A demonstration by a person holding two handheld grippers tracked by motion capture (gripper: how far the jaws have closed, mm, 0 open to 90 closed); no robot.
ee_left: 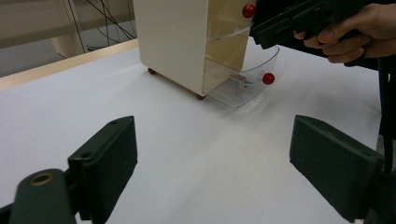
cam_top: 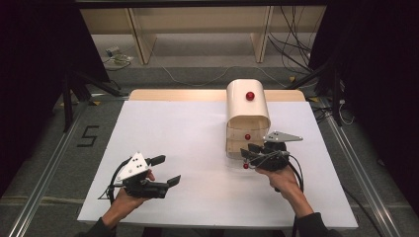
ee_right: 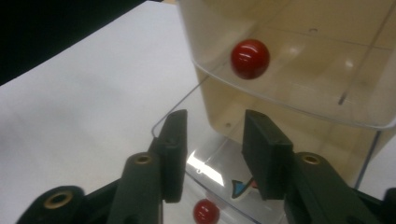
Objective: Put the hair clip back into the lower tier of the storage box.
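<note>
One cream drawer cabinet point(cam_top: 248, 116) with a rounded top is seen on the far right part of the white worktop point(cam_top: 188, 143). Three red knobs are counted in the high view: one on the rounded top point(cam_top: 250, 96), one on the upper drawer point(cam_top: 247, 137), one on the lower drawer point(cam_top: 245, 166). Two clear drawers are counted: the upper drawer point(ee_right: 299, 70) is in, the lower drawer point(ee_left: 243, 86) is pulled out toward the near side. A small coloured item point(ee_left: 240, 79) is seen inside the lower drawer; what it is cannot be told. Two small red feet are seen under the cabinet in the left gripper view.

Two tongs are counted. The right tongs point(cam_top: 253, 154) are held at the cabinet's near front, over the pulled-out drawer, partly spread, nothing pinched; the lower knob is seen below the jaws in the right gripper view. The left tongs point(cam_top: 165, 170) are held at the near left, well apart from the cabinet, spread wide and empty.
</note>
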